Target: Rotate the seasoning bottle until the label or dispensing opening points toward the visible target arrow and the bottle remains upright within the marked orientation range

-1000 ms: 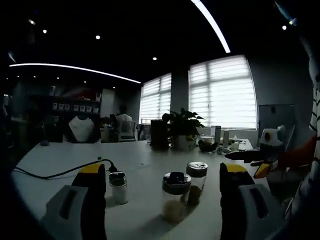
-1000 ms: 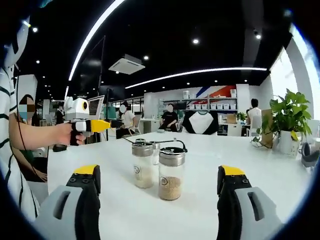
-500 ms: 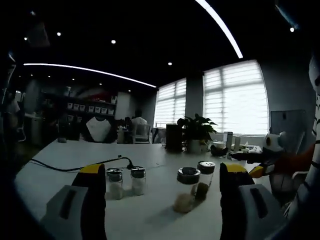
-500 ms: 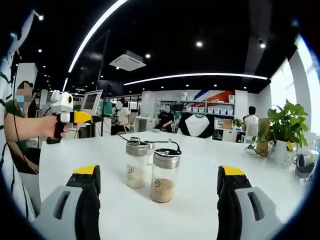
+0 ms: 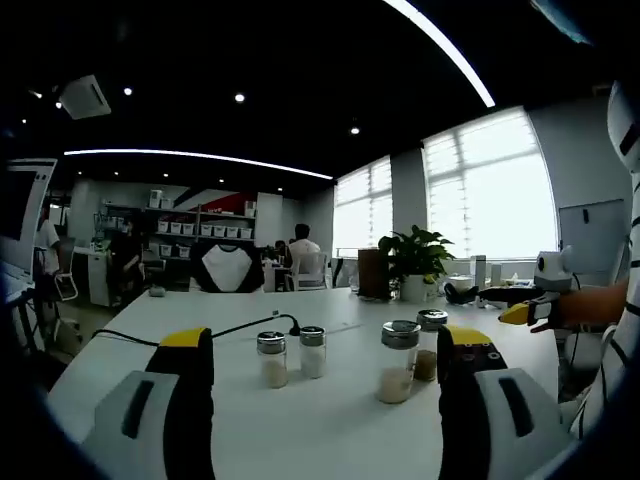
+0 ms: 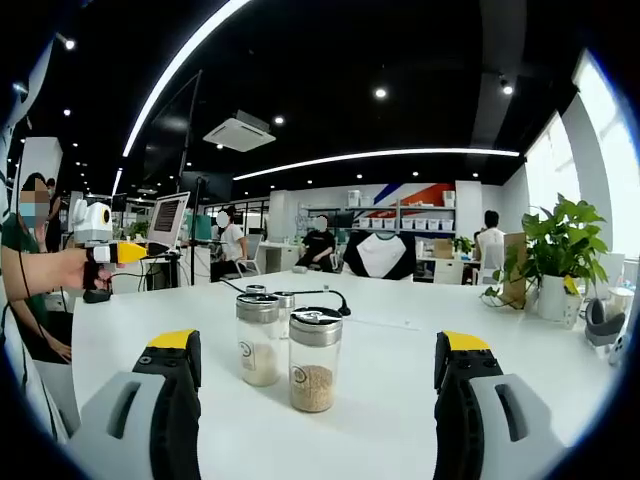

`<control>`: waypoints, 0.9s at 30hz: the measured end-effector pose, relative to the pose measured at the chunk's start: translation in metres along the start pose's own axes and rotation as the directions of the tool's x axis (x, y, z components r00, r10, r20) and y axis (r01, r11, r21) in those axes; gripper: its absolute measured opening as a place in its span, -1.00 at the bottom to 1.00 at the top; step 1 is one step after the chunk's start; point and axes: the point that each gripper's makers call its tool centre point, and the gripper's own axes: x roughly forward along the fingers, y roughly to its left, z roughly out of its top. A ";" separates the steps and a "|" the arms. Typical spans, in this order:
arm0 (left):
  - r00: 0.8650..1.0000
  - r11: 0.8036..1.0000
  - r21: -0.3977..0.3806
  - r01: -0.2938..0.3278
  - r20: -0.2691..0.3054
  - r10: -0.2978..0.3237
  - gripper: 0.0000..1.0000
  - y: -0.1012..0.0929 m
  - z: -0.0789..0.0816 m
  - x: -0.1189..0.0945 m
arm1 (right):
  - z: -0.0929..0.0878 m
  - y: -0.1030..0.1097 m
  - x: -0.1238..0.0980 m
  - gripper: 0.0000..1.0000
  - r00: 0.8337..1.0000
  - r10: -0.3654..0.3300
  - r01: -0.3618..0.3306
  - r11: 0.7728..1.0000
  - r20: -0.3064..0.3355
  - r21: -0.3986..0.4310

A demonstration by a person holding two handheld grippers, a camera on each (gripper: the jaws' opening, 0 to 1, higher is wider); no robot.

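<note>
Several glass seasoning bottles with metal lids stand upright on the white table point(image 5: 330, 440). In the left gripper view, two small bottles point(image 5: 271, 359) point(image 5: 313, 351) stand left of centre. Two larger ones point(image 5: 398, 349) point(image 5: 432, 345) are near the right jaw. My left gripper point(image 5: 325, 337) is open, short of them all. In the right gripper view, a bottle of tan grains point(image 6: 314, 362) and a bottle of pale powder point(image 6: 259, 341) stand ahead of my open right gripper point(image 6: 317, 343). Two smaller bottles point(image 6: 285, 300) stand behind. Nothing is between either pair of jaws.
A black cable point(image 5: 160, 338) runs across the table behind the bottles. A potted plant point(image 6: 560, 250) stands at the table's far side. The left gripper point(image 6: 100, 240), hand-held, shows at the left; the right gripper point(image 5: 535, 300) at the right. People sit at desks beyond.
Both views have drawn back and shifted, so the bottles look smaller and farther off. The bottles themselves have not moved. Both grippers stay open.
</note>
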 end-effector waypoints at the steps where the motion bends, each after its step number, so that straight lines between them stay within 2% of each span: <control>1: 1.000 1.000 0.001 -0.005 0.001 0.005 0.95 0.001 0.001 -0.003 | 0.000 0.000 0.000 0.99 1.000 0.000 0.000 1.000 0.002 0.000; 6: 0.999 0.999 -0.015 -0.031 0.015 0.031 0.94 0.013 0.003 -0.013 | 0.001 -0.003 0.001 0.99 1.000 -0.011 0.011 1.000 0.003 0.006; 9: 0.999 0.999 0.002 -0.049 -0.002 0.049 0.93 0.019 -0.001 -0.020 | 0.003 -0.004 0.000 0.99 1.000 -0.016 0.016 1.000 0.006 0.004; 13: 0.998 0.998 0.007 -0.066 -0.022 0.066 0.92 0.025 -0.010 -0.033 | 0.002 -0.010 -0.001 0.82 0.999 -0.033 0.033 0.999 -0.001 0.022; 17: 0.996 0.996 0.002 -0.087 -0.036 0.087 0.90 0.031 -0.017 -0.043 | 0.002 -0.013 -0.002 0.77 0.999 -0.038 0.038 0.999 0.004 0.032; 22: 0.994 0.994 0.003 -0.106 -0.035 0.106 0.86 0.037 -0.017 -0.048 | 0.002 -0.014 0.000 0.73 0.999 -0.039 0.039 0.998 -0.002 0.048; 27: 0.994 0.994 0.014 -0.107 -0.035 0.107 0.86 0.038 -0.015 -0.049 | 0.006 -0.017 0.002 0.60 0.999 -0.044 0.043 0.997 0.003 0.058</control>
